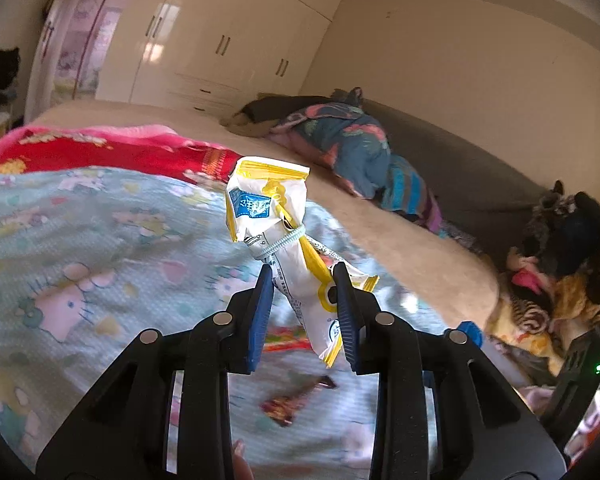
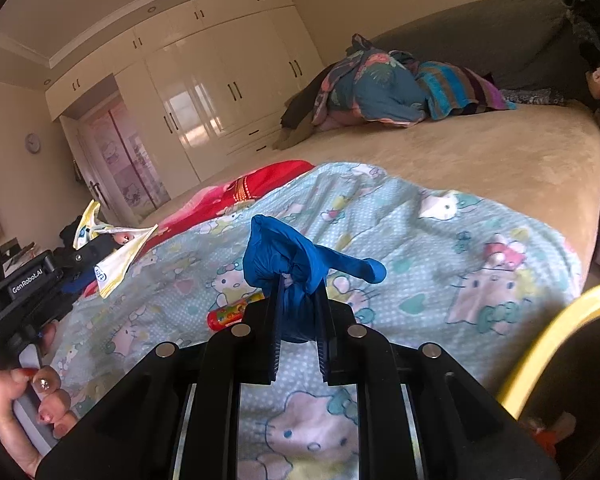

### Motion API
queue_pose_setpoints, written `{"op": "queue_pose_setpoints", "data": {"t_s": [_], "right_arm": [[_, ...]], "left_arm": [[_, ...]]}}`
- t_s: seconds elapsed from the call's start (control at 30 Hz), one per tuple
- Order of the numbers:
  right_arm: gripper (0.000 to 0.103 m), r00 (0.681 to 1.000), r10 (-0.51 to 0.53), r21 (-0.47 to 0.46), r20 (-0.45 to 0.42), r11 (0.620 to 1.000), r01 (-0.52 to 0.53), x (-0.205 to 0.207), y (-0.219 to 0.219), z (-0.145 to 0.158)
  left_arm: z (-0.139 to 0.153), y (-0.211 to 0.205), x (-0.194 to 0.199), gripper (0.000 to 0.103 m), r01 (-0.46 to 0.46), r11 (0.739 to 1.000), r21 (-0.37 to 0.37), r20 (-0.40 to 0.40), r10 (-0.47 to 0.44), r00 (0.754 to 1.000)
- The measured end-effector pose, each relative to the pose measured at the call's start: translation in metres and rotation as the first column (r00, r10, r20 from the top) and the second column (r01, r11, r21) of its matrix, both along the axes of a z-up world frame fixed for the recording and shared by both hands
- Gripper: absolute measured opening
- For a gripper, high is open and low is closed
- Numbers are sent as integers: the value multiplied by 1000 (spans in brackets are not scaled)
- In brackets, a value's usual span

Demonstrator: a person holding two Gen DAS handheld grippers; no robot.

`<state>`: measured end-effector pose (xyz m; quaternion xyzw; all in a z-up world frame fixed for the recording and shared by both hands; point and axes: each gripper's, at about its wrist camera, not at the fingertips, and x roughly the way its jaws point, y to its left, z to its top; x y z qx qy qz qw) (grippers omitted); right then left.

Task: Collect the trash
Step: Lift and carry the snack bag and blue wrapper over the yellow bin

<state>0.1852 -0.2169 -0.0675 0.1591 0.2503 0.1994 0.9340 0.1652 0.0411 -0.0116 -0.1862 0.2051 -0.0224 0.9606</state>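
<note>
On the bed [image 2: 480,168], carry both loads level to the yellow-rimmed bin [image 2: 548,344] at lower right: left hand-held gripper [image 1: 304,312] clamps the wrapper [image 1: 272,216], right hand-held gripper [image 2: 300,320] clamps the blue glove [image 2: 284,256] at frame centre.

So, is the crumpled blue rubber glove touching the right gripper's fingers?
Touching. The right wrist view shows the blue glove pinched between both fingers of the right gripper.

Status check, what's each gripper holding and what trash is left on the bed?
Left gripper shut on white-and-yellow wrapper. Right gripper shut on blue glove. Red tube and dark candy wrapper remain on blanket. Nothing blocking.
</note>
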Motion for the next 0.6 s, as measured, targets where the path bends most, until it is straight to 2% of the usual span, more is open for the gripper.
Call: {"op": "queue_pose_setpoints", "data": {"t_s": [0.07,0.3,0.6], "right_arm": [[14,1000,-9,-4,8,1000,9,-9,-9,5],[14,998,-57,-19,28,998,57,-29,-35,17],[14,989,-147,-19,17,989,147,-47,-76,18]], "left_arm": [[2,-8,-3,24,28,1000,-9,2,-28,1000],[7,-45,-16,24,128,991,26,16,-128,992],[6,-87,-29,24,237,969,77,18,-239,971]]}}
